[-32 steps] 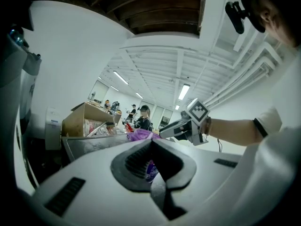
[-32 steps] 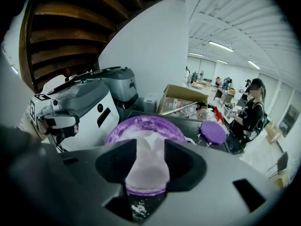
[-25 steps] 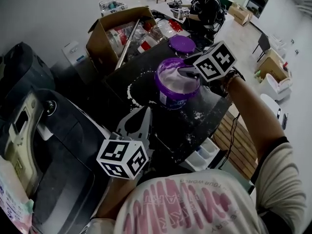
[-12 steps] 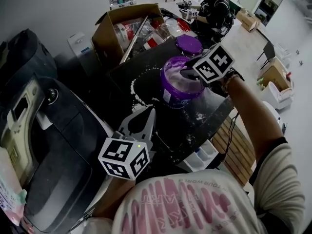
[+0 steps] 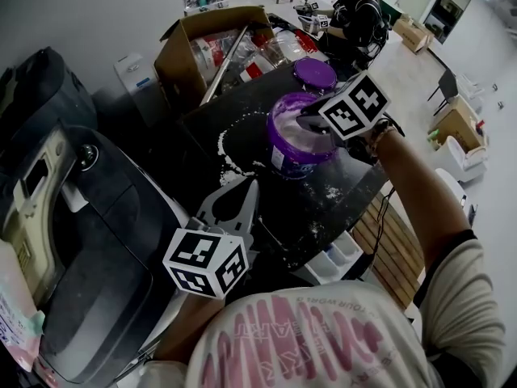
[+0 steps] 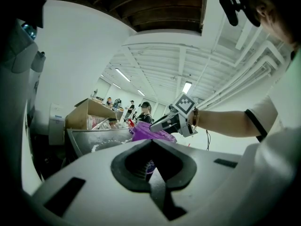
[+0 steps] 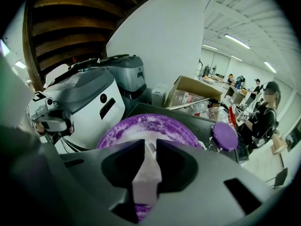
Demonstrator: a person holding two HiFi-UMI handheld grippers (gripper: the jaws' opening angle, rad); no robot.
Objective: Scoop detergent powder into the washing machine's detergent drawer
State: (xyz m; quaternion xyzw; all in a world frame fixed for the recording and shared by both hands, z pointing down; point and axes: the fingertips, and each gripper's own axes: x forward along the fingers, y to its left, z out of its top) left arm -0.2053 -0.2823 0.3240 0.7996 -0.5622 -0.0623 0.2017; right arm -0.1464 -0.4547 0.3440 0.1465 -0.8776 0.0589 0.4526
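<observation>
A purple tub (image 5: 297, 145) of white detergent powder stands open on the black table (image 5: 266, 208). My right gripper (image 5: 311, 121) reaches over its right rim. In the right gripper view the tub (image 7: 141, 128) lies just beyond the jaws. The jaws are closing, with a pale scoop handle (image 7: 146, 175) filling the gap between them. My left gripper (image 5: 245, 189) hovers near the table's front edge, shut and holding nothing. A white compartmented drawer (image 5: 333, 259) shows below the table's front right edge.
The tub's purple lid (image 5: 313, 74) lies behind it. Spilled powder (image 5: 226, 158) streaks the table. A cardboard box (image 5: 212, 48) of packets stands at the back. A grey washing machine (image 5: 89, 241) fills the left. A person (image 5: 354, 16) sits beyond the table.
The right gripper has stayed at the tub's rim, with the tub shifting very slightly. The left gripper has not moved.
</observation>
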